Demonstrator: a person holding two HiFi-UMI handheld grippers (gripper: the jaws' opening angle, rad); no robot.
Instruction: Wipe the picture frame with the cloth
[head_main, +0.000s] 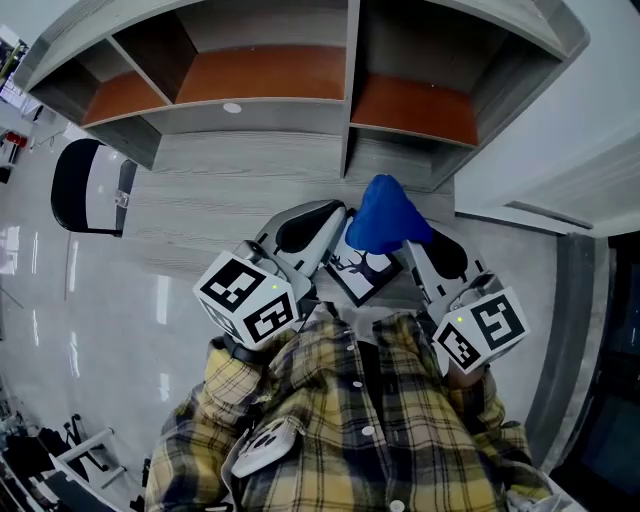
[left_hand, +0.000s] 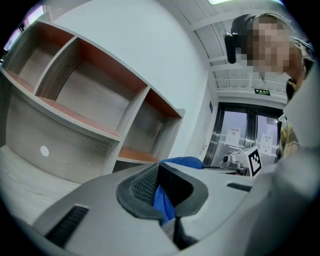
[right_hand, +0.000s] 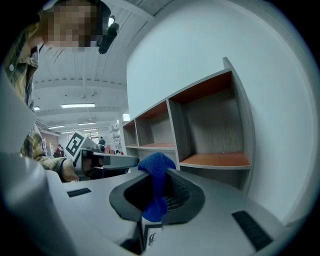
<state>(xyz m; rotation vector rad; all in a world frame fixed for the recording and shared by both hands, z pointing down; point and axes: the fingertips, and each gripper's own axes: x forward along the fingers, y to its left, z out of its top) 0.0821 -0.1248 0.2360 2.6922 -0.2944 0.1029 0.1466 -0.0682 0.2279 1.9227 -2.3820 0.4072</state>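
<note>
The picture frame, black-edged with a white deer print, hangs in the air between my two grippers. The blue cloth is bunched over its far upper corner. My left gripper is shut on the frame's left edge; in the left gripper view a pale strip of frame sits low between the jaws, with cloth showing in the gap behind. My right gripper is shut on the cloth, which runs down between its pads, and the deer print shows just below.
A grey shelf unit with brown boards stands ahead against a white wall, its compartments bare. A black and white chair is at the left on the glossy floor. Glass doors lie beyond the right gripper.
</note>
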